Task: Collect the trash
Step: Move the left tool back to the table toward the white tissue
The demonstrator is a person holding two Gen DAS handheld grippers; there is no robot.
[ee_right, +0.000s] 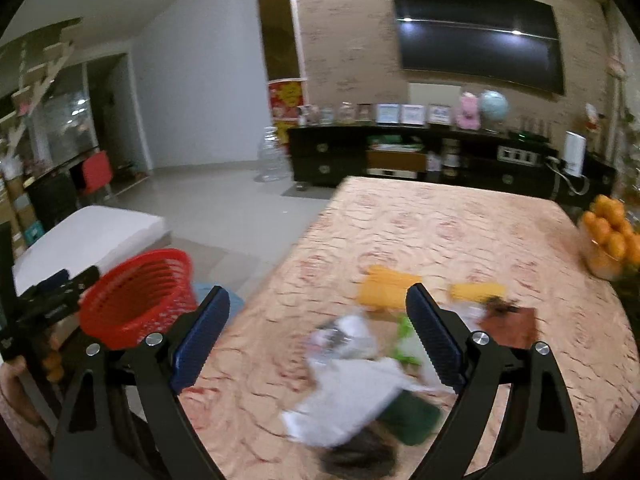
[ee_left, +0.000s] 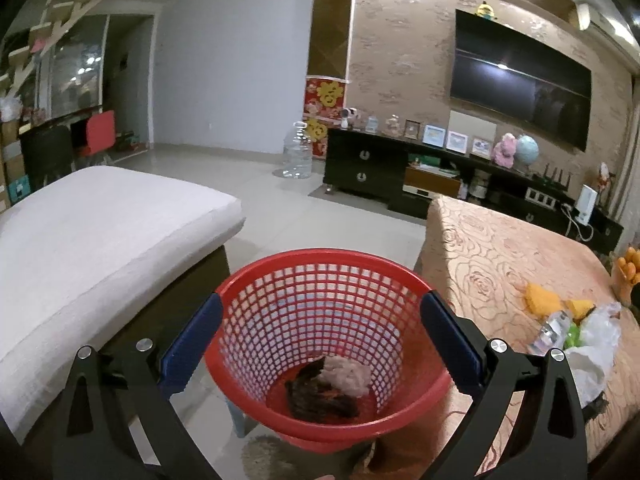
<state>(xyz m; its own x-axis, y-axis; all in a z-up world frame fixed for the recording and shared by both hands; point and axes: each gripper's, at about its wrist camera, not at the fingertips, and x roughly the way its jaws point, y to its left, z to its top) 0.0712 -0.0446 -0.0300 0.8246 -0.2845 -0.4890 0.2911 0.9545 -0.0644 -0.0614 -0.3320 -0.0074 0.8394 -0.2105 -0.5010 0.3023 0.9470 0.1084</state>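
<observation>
A red mesh basket (ee_left: 320, 280) sits just ahead of my left gripper (ee_left: 322, 308), its rim spanning the gap between the wide-apart blue pads. No pad visibly presses on it. In its bottom lie a dark brown scrap (ee_left: 320, 394) and a pale crumpled wad (ee_left: 348, 372). My right gripper (ee_right: 318, 300) hangs open over the rose-patterned table (ee_right: 440, 220), above blurred trash: a white plastic bag (ee_right: 352, 392), yellow pieces (ee_right: 384, 288), something green (ee_right: 412, 420) and a brown sheet (ee_right: 512, 324). The right wrist view shows the basket (ee_right: 136, 300) left of the table, with the left gripper (ee_right: 60, 292) beside it.
A white cushioned bench (ee_left: 100, 232) stands left of the basket, and a blue stool leg (ee_left: 240, 420) shows under it. A bowl of oranges (ee_right: 612, 240) sits at the table's right edge. A dark TV cabinet (ee_left: 368, 168) and a water jug (ee_left: 298, 152) stand across the tiled floor.
</observation>
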